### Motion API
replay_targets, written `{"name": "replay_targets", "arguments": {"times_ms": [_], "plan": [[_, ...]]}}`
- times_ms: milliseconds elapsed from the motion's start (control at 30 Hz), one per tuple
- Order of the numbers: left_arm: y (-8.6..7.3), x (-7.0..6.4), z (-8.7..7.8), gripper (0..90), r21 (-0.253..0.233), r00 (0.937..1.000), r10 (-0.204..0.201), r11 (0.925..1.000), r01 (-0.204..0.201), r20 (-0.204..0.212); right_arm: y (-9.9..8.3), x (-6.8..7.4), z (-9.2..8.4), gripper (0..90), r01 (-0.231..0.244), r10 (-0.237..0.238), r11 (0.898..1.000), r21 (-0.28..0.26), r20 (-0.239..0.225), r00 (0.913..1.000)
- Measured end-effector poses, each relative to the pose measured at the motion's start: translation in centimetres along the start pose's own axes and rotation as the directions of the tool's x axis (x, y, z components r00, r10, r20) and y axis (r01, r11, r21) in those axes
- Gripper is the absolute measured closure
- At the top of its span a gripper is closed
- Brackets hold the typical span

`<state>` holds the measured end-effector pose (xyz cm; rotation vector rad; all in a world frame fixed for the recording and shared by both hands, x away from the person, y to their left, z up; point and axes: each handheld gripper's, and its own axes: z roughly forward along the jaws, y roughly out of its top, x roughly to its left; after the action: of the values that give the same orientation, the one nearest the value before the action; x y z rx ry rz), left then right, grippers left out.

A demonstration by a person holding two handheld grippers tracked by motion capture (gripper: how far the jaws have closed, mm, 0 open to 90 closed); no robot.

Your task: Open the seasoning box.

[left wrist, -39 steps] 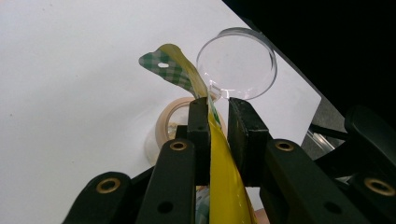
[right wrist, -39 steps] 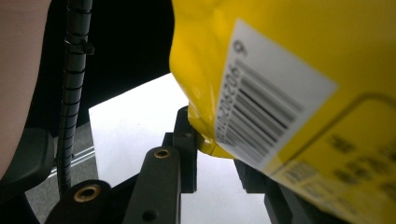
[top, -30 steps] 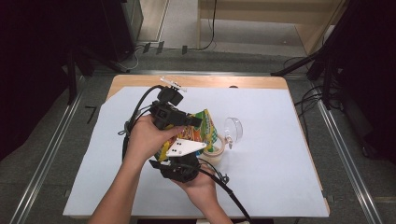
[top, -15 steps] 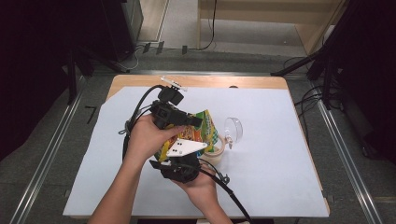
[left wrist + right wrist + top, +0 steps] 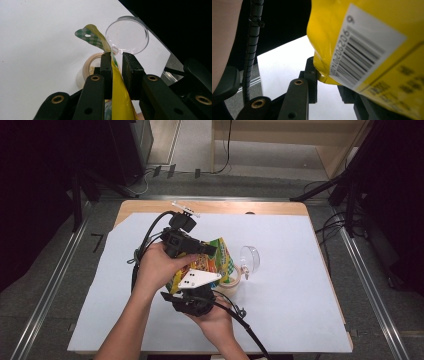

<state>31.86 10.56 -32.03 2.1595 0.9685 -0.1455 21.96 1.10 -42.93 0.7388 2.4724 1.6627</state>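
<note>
Snack bag (image 5: 212, 262), yellow with a green checked top edge, held above the middle of the bench (image 5: 300, 320) between both grippers. In the left gripper view the bag's upper seam (image 5: 117, 82) passes between the two black jaws, which stand narrow and pinch it; the checked corner curls free beyond them. The left gripper (image 5: 200, 249) thus holds the bag at its top edge. In the right gripper view the barcoded back of the bag (image 5: 362, 50) lies over the jaws, and a lower corner sits between them; the right gripper (image 5: 192, 292) appears closed on that corner, though the far jaw is largely hidden behind the bag.

Progress, as judged: the bag is lifted and gripped at two opposite ends, a stance that suits pulling the seam apart or tipping the contents out. The seam looks unopened where it shows, so the opening and any emptying remain to be done.

Surroundings: a roll of tape (image 5: 91, 66) lies on the white sheet (image 5: 115, 285) directly under the bag, and a clear round dish (image 5: 127, 35) stands on its edge just beyond, near the bag's top. Both lie close enough below to be struck if the bag drops or swings. The cable (image 5: 240, 320) trails from the right gripper toward the person's side.
</note>
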Motion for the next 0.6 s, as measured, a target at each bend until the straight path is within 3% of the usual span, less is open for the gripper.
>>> {"name": "replay_targets", "arguments": {"times_ms": [600], "plan": [[0.02, -0.02, -0.15, 79.5, -0.012, 1.0000, 0.000, 0.9999, 0.000, 0.004, 0.09, 0.01, -0.13, 73.6, 0.008, -0.008, 1.000, 0.001, 0.005, 1.0000]]}}
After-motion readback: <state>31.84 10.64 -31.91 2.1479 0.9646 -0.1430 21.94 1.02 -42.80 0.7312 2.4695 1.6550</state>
